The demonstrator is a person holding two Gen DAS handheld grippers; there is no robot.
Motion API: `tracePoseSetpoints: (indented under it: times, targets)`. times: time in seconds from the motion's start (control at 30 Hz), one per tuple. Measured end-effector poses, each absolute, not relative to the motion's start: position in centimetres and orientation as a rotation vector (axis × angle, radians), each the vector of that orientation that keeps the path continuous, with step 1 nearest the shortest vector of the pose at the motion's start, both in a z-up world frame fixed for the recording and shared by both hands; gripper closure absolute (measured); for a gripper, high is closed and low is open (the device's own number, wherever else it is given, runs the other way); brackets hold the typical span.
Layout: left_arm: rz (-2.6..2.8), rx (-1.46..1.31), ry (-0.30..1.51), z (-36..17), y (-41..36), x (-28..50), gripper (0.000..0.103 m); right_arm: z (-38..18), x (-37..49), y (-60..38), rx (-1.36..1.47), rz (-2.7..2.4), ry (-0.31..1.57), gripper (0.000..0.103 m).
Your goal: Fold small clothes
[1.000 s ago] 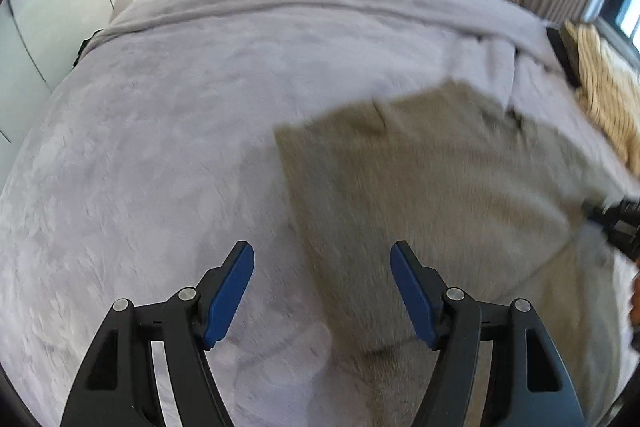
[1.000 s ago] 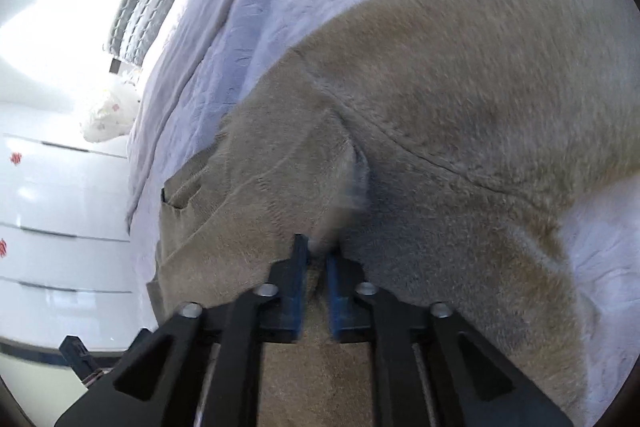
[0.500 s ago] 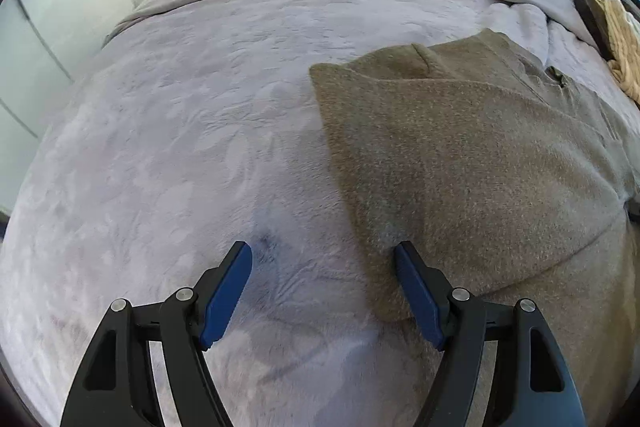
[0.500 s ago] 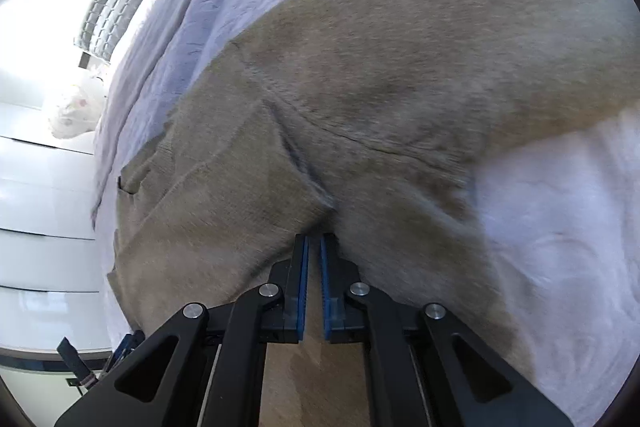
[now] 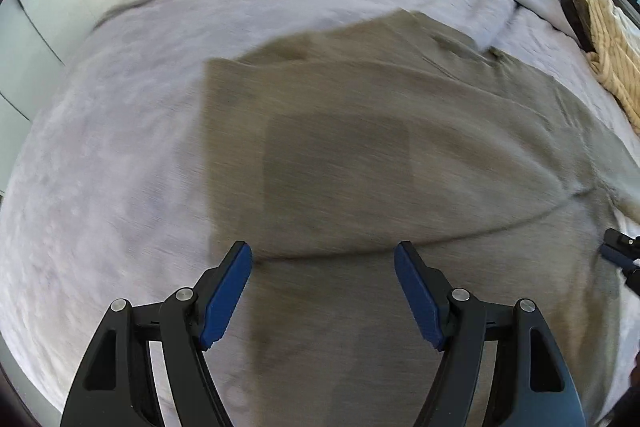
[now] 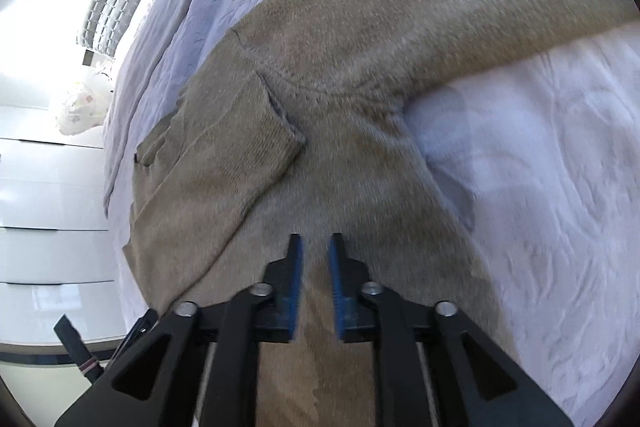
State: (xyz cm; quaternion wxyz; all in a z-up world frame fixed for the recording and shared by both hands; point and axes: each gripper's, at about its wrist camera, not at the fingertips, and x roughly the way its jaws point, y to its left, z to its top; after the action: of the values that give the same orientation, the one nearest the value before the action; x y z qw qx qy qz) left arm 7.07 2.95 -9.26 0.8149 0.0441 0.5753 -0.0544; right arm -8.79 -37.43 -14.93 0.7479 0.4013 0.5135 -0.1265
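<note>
Olive-brown knitted sweater [image 5: 360,167] lies flat on the lilac quilted bedspread [image 5: 100,167], its folded edge crossing just ahead of my left tongs [image 5: 322,291], which gape wide and empty. My right tongs [image 6: 316,283] are opening, nothing between them.

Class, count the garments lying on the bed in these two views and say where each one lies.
1. A single olive-brown knit garment lies spread on the lilac bedspread, below both grippers. The cream knitted item at the bed's far edge looks like a blanket; more may lie out of frame.
</note>
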Motion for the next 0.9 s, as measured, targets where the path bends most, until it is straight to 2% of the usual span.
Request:
tracePoseSetpoints:
  times: [0.03,0.07,0.2,0.23,0.27,0.3,0.4,0.47,0.9]
  targets:
    - [-0.12,0.102,1.233,-9.3,2.3,6.8,0.028,-14.9,-9.0,-37.3,0.881,-0.274,1.123,0.062]
    - [-0.124,0.115,1.237,-9.4,1.5,6.6,0.028,-14.8,-9.3,-37.3,0.884,-0.269,1.123,0.056]
    - [-0.149,0.113,1.258,-9.6,-0.4,6.0,0.028,-14.3,-10.6,-37.5,0.892,-0.254,1.125,0.054]
    - [-0.16,0.097,1.254,-9.6,-0.8,5.8,0.027,-14.2,-10.9,-37.6,0.896,-0.254,1.124,0.048]
    - [-0.164,0.087,1.246,-9.4,-1.1,5.5,0.01,-14.1,-11.2,-37.8,0.902,-0.254,1.121,0.043]
    - [-0.162,0.083,1.24,-9.2,-1.3,5.4,0.0,-14.0,-11.5,-37.9,0.907,-0.256,1.117,0.042]
    - [-0.177,0.094,1.238,-9.0,-2.6,5.1,0.0,-13.8,-12.0,-38.4,0.926,-0.261,1.102,0.038]
    - [-0.178,0.118,1.239,-8.9,-3.3,5.0,0.0,-13.6,-12.3,-38.6,0.935,-0.259,1.092,0.025]
    - [-0.209,0.245,1.242,-9.2,-8.5,4.6,0.0,-12.6,-14.2,-41.1,0.962,-0.257,1.054,0.024]
